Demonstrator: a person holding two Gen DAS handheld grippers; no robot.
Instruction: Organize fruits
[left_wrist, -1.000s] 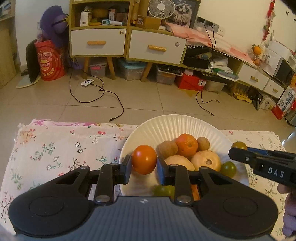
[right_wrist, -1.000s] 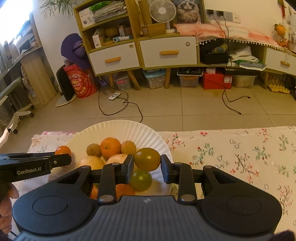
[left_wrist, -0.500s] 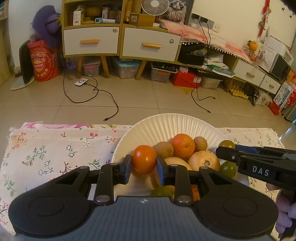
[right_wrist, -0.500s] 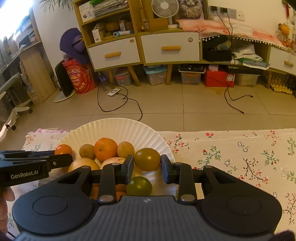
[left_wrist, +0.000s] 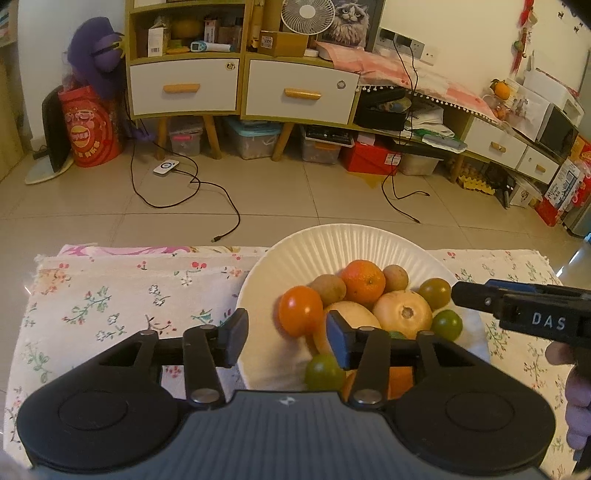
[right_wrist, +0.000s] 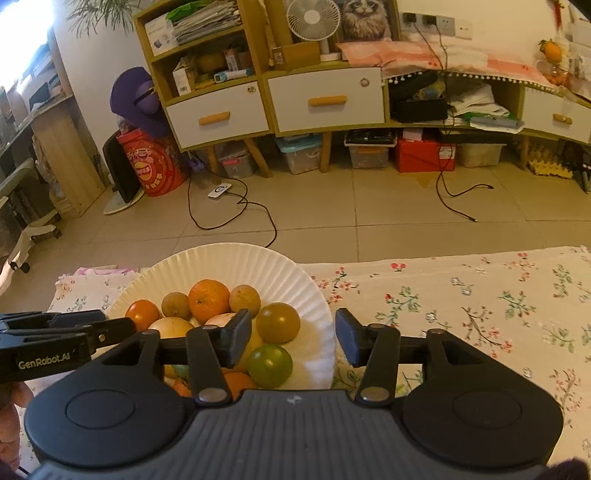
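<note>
A white paper plate (left_wrist: 332, 240) holds a heap of fruit: an orange (left_wrist: 362, 283), brown kiwis (left_wrist: 328, 290), pale yellow fruits (left_wrist: 402, 313) and green tomatoes (left_wrist: 447, 325). My left gripper (left_wrist: 286, 341) hangs over the plate's left side, its jaws opening. An orange-red tomato (left_wrist: 300, 311) lies between them against the heap, clear of both pads. My right gripper (right_wrist: 293, 339) is over the plate's (right_wrist: 221, 254) right side, jaws opening too. An olive tomato (right_wrist: 277, 322) rests free between them, above a green tomato (right_wrist: 269, 365).
The plate sits on a floral tablecloth (right_wrist: 461, 302) near the table's far edge. Beyond lies tiled floor with cables (left_wrist: 192, 184) and a drawer cabinet (left_wrist: 240, 85). A hand (left_wrist: 576, 406) holds the right gripper at the left wrist view's right edge.
Both grippers' jaws have spread apart. The orange-red tomato and the olive tomato, gripped before, now lie loose on the plate. Neither hand has shifted much.
</note>
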